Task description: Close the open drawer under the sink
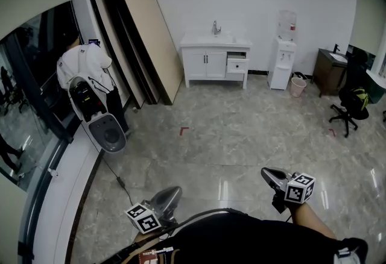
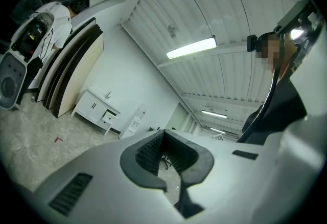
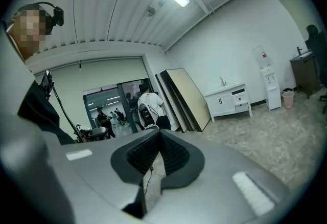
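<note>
Wide open floor (image 1: 241, 136) separates drawer (image 1: 237, 65) from closed left gripper (image 1: 174, 191) and closed right gripper (image 1: 268, 172).

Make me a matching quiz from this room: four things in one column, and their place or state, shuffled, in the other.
1 drawer
2 water dispenser
3 boards
4 office chair

A leaning, left of the sink cabinet
B black, far right in the head view
C pulled out
D white, right of the sink cabinet

Pairs: 1-C, 2-D, 3-A, 4-B
</note>
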Available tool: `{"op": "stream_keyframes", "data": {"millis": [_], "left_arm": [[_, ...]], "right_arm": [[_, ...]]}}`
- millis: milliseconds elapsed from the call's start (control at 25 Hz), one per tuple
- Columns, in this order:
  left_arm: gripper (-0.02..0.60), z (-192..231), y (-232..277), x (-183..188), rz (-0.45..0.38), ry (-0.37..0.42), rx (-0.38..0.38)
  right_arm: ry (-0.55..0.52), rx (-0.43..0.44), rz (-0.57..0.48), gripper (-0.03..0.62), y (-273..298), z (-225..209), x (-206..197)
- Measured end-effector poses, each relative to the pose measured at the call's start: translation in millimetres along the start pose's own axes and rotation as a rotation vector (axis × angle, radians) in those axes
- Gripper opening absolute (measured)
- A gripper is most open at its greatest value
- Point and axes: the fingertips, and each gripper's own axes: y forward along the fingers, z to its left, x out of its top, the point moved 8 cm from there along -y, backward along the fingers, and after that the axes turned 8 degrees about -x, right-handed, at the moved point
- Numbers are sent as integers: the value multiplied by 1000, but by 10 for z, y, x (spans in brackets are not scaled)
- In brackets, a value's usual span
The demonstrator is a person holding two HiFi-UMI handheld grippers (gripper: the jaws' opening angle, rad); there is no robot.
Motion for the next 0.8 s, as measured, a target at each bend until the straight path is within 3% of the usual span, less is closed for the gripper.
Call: {"op": "stream_keyframes", "data": {"millis": [200,480,800], "left_arm": [[0,207,583,94,-53,32,68],[0,323,1643,128,-75,75,93],[0,519,2539,96,-35,69,81]], "right_arm": [[-44,82,3,2,364,-603,329],[-66,130,6,2,595,-1568,858],[-29,123,10,2,763,-2447,1119]]}}
